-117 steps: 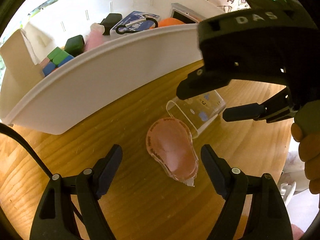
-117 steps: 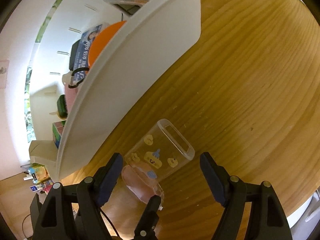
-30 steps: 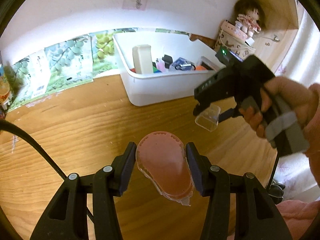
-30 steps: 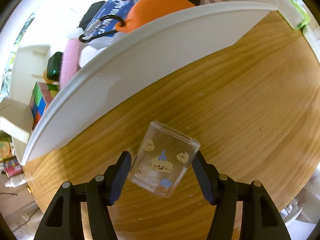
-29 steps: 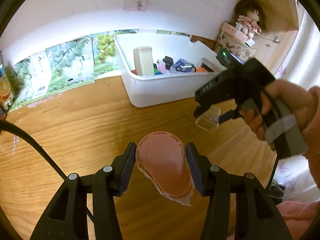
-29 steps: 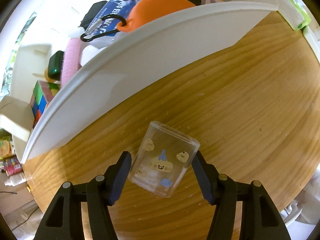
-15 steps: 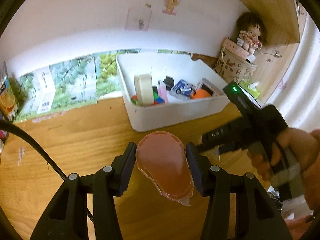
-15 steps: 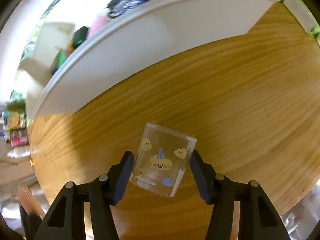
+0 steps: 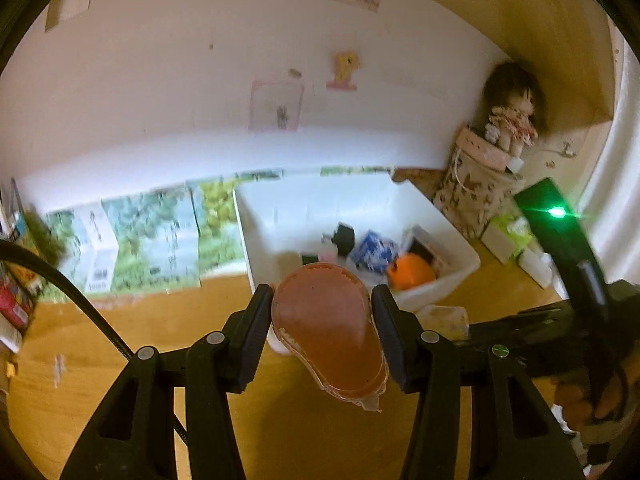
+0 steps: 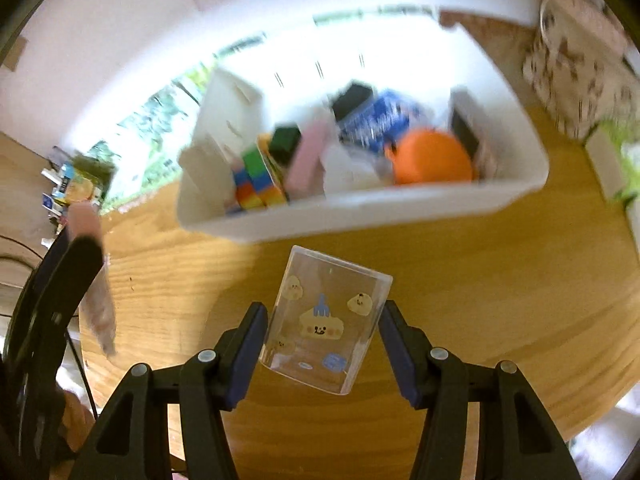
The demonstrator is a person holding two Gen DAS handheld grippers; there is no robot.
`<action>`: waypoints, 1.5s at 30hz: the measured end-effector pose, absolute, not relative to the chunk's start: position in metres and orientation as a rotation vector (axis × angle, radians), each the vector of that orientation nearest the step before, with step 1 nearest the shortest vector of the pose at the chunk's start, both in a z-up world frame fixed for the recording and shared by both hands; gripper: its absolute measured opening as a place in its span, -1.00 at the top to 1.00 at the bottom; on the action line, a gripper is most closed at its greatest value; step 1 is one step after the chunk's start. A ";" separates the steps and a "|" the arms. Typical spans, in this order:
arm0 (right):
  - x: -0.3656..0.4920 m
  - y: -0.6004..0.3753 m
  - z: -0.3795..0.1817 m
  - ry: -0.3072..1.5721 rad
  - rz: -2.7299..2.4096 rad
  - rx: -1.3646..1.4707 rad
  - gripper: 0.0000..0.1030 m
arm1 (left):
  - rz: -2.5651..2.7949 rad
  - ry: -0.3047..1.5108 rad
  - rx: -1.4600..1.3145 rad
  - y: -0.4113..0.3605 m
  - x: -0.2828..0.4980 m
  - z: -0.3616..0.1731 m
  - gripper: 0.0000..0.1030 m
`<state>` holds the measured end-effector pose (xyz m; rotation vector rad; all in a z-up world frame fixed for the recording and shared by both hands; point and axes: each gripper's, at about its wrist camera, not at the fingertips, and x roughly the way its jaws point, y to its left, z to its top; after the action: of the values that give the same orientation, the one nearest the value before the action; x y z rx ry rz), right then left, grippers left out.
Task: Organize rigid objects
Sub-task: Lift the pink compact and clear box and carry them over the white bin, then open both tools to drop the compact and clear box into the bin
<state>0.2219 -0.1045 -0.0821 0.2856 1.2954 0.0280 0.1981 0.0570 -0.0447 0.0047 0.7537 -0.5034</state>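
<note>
The left gripper (image 9: 322,334) is holding a flat, pink, pear-shaped plastic tape dispenser (image 9: 328,332); its fingers (image 9: 256,332) are part way open and pressing on the two long sides; the dispenser is hanging above the wooden counter (image 9: 100,360), with the white plastic bin (image 9: 460,276) at about 1 o'clock from it. The right gripper (image 10: 322,344) is gripping a clear plastic box with little yellow cartoon faces (image 10: 324,320); its fingers (image 10: 250,348) are squeezing the box's two side walls; the box is tilting a bit, up in the air, with the bin at 12 o'clock, full of bright things. Both things are probably light and stiff; the clear box is probably smooth and slippery, so holding its flat sides near the middle seems best.
</note>
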 end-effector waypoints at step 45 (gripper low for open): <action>0.289 -0.198 -0.050 0.774 0.129 0.168 -0.56 | -0.267 0.744 -0.078 -0.013 0.292 -0.016 -0.58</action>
<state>0.2887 -0.1982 -0.0503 0.1676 0.7735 0.1290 0.2924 -0.0132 -0.0164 -0.0783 0.7438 -0.2667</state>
